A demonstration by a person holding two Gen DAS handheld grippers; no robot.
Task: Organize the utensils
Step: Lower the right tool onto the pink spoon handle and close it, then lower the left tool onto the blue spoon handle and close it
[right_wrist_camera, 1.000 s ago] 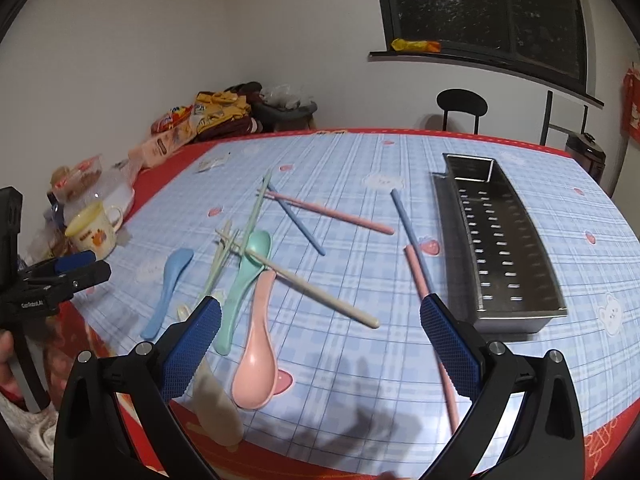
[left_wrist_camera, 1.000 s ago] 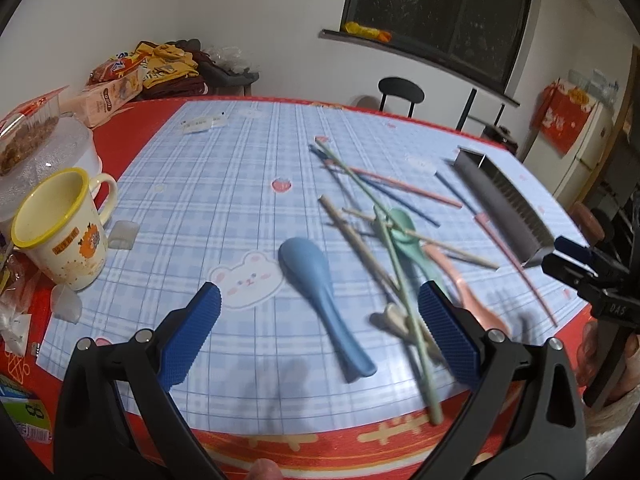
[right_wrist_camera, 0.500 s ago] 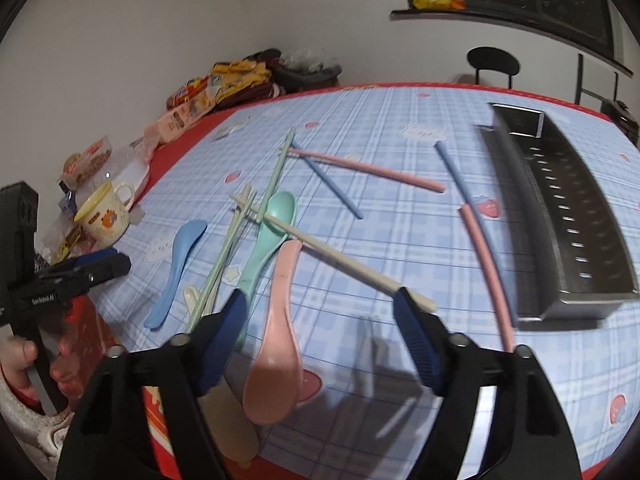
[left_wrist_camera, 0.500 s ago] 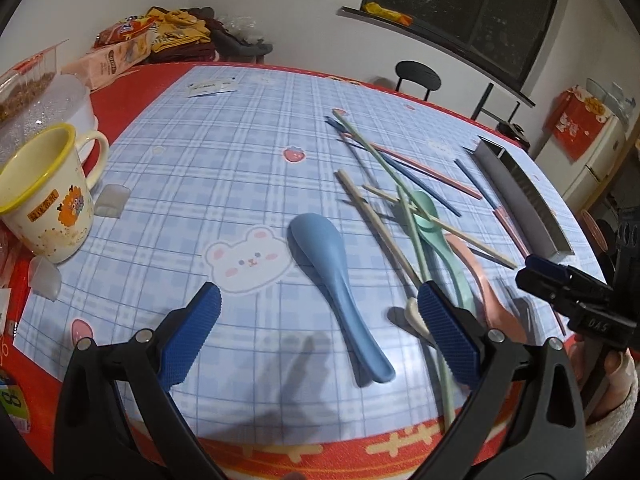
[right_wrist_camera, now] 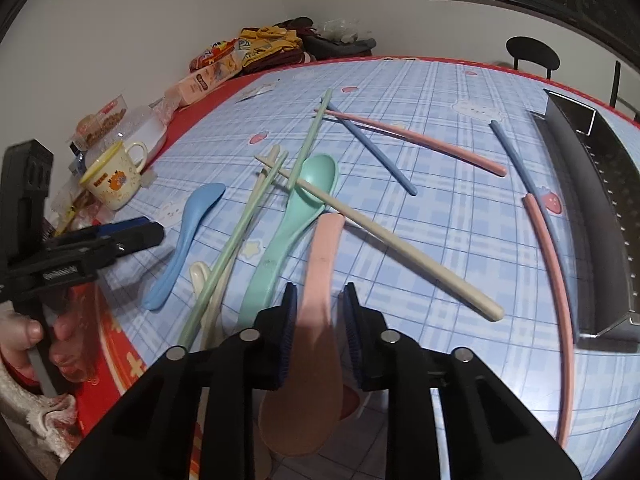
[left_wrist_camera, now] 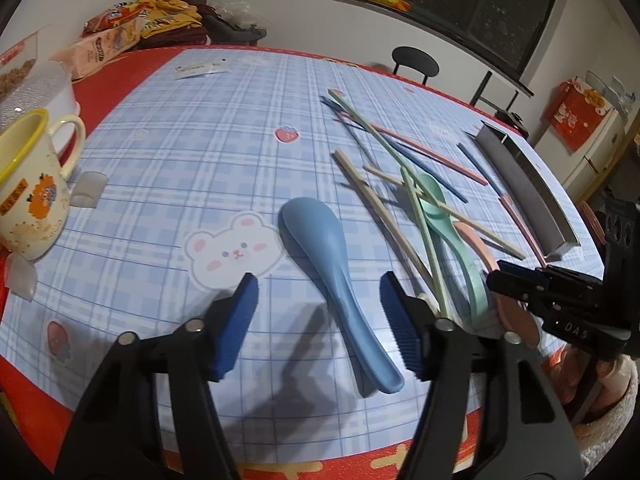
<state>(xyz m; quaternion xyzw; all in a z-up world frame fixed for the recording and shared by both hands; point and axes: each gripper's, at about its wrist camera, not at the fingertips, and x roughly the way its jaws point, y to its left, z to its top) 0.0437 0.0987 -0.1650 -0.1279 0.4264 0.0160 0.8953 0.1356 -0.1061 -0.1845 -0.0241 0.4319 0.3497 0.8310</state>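
At the far left of the bench (left_wrist_camera: 168, 152), a yellow-rimmed mug (left_wrist_camera: 28, 192) stands upright beside a white lidded container (left_wrist_camera: 36, 88).

The left tongs (left_wrist_camera: 320, 320) are held partly open, with nothing between the blue pads. They straddle the handle of the blue spoon (left_wrist_camera: 324, 248), which lies flat on the checked cloth, bowl pointing away. No pad touches the handle.

To the right of the blue spoon lies a loose heap of utensils: a cream spoon (right_wrist_camera: 200, 276), green chopsticks (right_wrist_camera: 240, 232) and a green spoon (right_wrist_camera: 296, 208), overlapped by a cream chopstick (right_wrist_camera: 392, 240) that crosses the green spoon's bowl.

The right tongs (right_wrist_camera: 320, 328) are narrowed around the pink spoon (right_wrist_camera: 320, 280), one pad on each side of its handle (contact cannot be confirmed from the wrist view). The spoon's broad bowl sits beneath the tongs at the near bench edge; its handle tip lies against the cream chopstick.

Further right, a blue chopstick (right_wrist_camera: 376, 152) crosses a pink chopstick (right_wrist_camera: 420, 140). A second blue chopstick (right_wrist_camera: 516, 160) and a second pink chopstick (right_wrist_camera: 556, 280) lie just beside the perforated metal utensil tray (right_wrist_camera: 600, 216) at the right edge.
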